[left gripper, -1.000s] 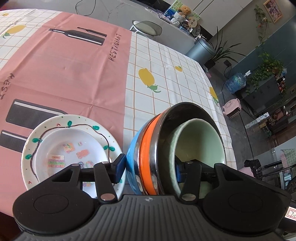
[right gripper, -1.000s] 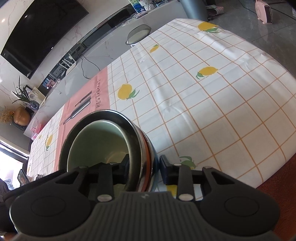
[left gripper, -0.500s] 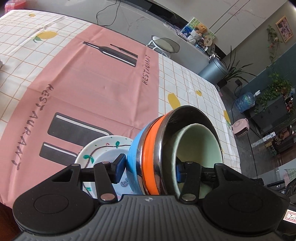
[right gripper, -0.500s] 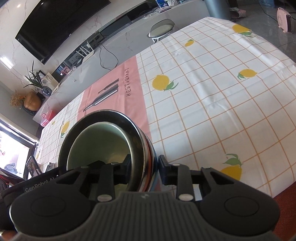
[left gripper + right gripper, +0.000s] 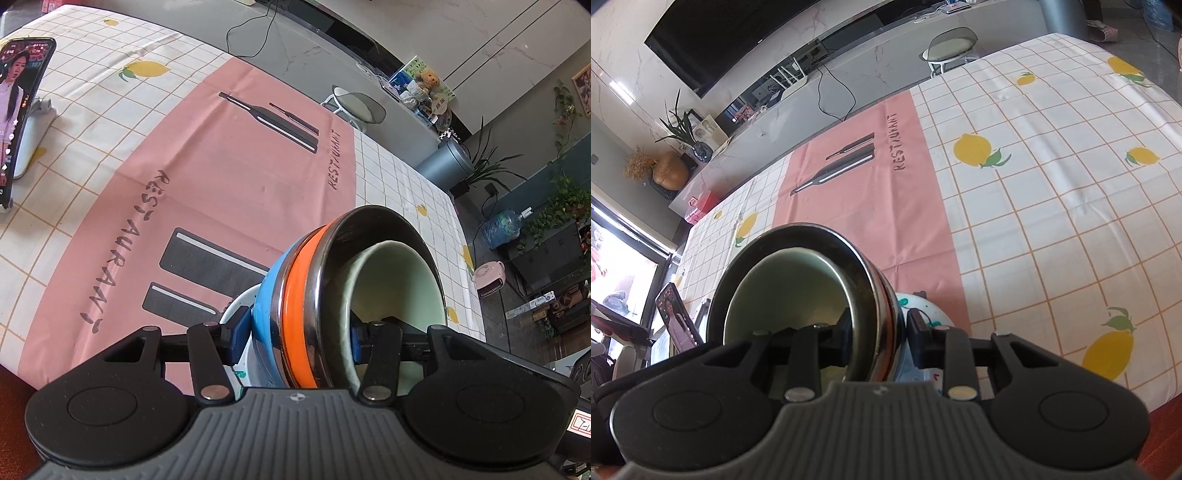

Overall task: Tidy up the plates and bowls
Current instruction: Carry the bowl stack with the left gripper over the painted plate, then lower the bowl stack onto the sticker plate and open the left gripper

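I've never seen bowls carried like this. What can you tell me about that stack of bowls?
The stack of bowls is nested: a blue bowl outermost, then an orange one, a shiny metal-looking one, and a pale green bowl innermost. It is held from two sides, each gripper with one finger inside and one outside: the left gripper and the right gripper. The patterned plate shows just behind and below it, over the pink cloth.

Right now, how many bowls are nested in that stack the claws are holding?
4 show: a pale green bowl innermost, then a steel bowl, an orange bowl, and a blue bowl outermost. More may hide between them.
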